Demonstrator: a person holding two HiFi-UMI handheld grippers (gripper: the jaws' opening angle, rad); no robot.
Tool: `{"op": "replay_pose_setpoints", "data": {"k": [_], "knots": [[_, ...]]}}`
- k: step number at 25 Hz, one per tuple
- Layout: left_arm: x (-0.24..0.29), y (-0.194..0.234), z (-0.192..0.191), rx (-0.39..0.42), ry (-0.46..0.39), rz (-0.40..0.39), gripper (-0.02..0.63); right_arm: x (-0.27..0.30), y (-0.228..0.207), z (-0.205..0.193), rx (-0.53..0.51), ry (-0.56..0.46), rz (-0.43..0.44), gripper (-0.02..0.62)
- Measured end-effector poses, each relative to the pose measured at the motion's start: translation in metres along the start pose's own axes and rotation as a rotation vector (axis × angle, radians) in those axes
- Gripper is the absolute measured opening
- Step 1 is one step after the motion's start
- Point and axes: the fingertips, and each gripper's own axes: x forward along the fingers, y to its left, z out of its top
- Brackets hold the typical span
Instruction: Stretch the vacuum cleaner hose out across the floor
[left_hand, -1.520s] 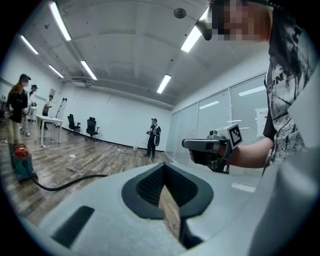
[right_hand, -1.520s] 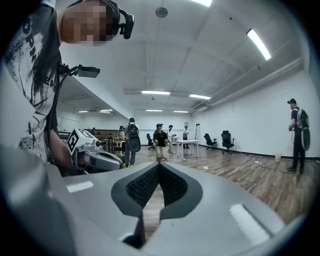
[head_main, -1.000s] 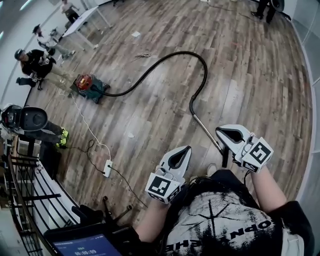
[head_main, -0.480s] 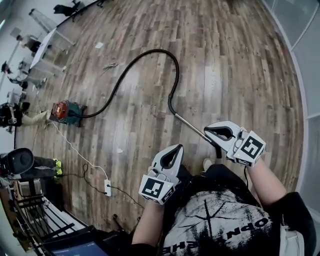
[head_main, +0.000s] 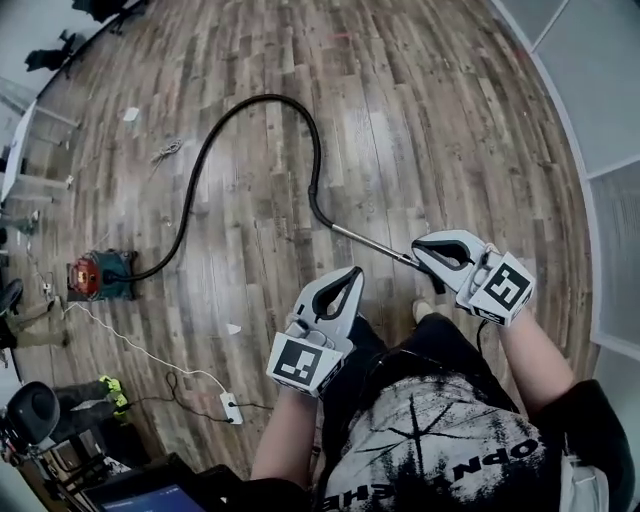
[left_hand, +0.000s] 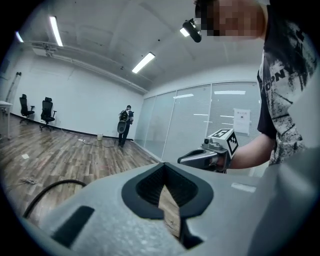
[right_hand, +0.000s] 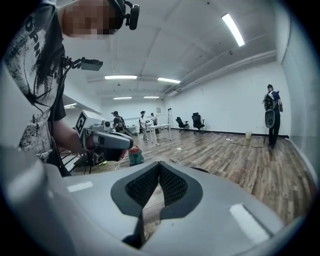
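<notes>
**Vacuum cleaner hose (head_main: 268, 97) lies looped on the floor; both pairs of jaws shut and empty**

The black hose starts at the red-topped canister (head_main: 98, 276), which sits on the wooden floor (head_main: 420, 120) at the left edge of the head view. From the canister it runs away from the person, rises into a tall arch and curves back down on the far side. There it joins a metal wand (head_main: 370, 245). The wand slants away from the canister and ends at the tip of the right gripper (head_main: 418, 248). The head view does not show whether the two touch.

The right gripper is on the far side of the wand from the canister. In its own view its jaws are together with nothing between them, and only floorboards show through the small gap below the pads. The left gripper (head_main: 354, 272) is between the canister and the right gripper, beside the person's body. Its jaws are also closed on nothing, and floor shows behind them. Both grippers are above the floor, apart from each other.

A white cable (head_main: 140, 348) runs from the canister toward the person to a power strip (head_main: 232, 408) on the floor. In the left gripper view a stretch of the hose curves over the boards, and a person (left_hand: 125, 122) stands far off beside a glass wall (left_hand: 190, 120).
</notes>
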Motion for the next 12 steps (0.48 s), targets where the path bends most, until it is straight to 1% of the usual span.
{"op": "replay_pose_setpoints", "data": {"k": [3,6,10,12], "knots": [[0.002,0.026,0.008,0.01,-0.036,-0.031,0.0,0.02,-0.011,-0.003,0.014,0.031,-0.044,0.021],[0.007,0.037,-0.002,-0.003,-0.008,-0.038,-0.002,0.028,-0.017,-0.02,0.023,0.08,-0.048,0.037],[0.026,0.041,-0.015,-0.046,-0.014,-0.001,-0.001,0.032,-0.032,-0.057,0.047,0.136,-0.021,0.052],[0.035,0.042,-0.033,-0.068,0.029,0.023,0.0,0.035,-0.042,-0.079,0.044,0.177,0.0,0.06]]}}
